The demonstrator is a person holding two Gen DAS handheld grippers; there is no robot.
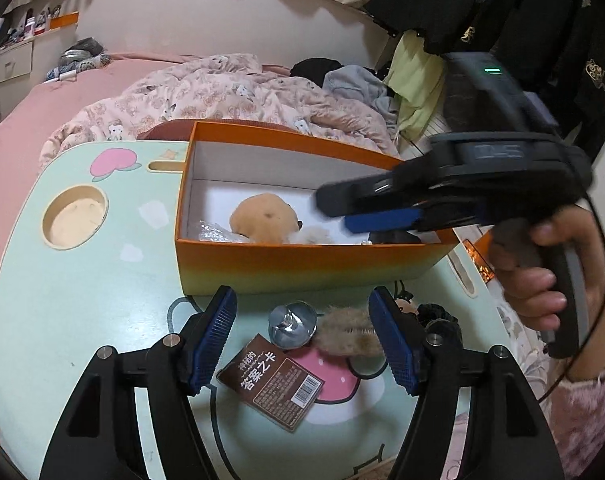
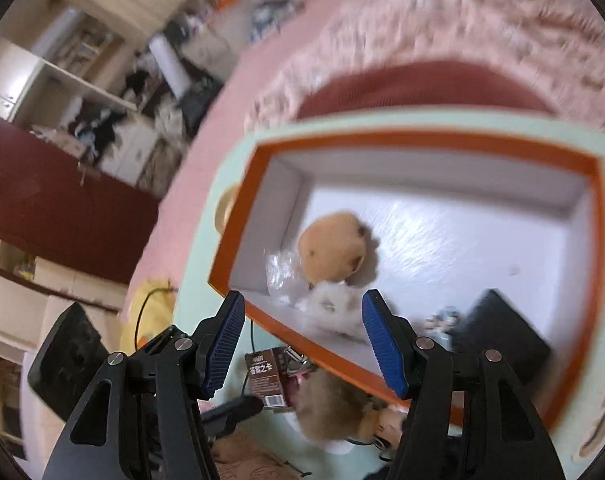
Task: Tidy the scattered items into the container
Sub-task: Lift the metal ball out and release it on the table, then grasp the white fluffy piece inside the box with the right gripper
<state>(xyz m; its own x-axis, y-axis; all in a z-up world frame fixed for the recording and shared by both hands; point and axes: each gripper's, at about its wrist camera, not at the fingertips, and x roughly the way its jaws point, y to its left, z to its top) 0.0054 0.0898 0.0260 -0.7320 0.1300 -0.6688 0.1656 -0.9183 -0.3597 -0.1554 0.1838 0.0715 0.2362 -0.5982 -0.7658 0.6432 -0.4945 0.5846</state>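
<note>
The orange box (image 1: 302, 264) sits toward the far edge of the pale green worktop (image 1: 82, 300), its open top facing up so things can be dropped straight in. Already inside, near its left end wall, lie a tan plush toy (image 2: 334, 250), a bit of clear wrapping (image 2: 280, 276) and a white fluffy piece (image 2: 334, 308); something flat and black (image 2: 502, 332) rests at the right end.

The right gripper (image 1: 366, 210) hangs over the box's right end, jaws apart with nothing between them, which looks to me like a drop-off position. The left gripper (image 1: 302, 336) points down at what is left outside, just in front of the box's near wall: a shiny metal bell-like piece (image 1: 292, 324), a furry brown hair clip (image 1: 348, 330) and a brown card packet (image 1: 272, 380). Its jaws are also apart and empty, straddling the bell and clip, probably lining up the next pick.

The packet carries white Chinese lettering, "答案之卡", plus a barcode; the smaller print is unreadable.
</note>
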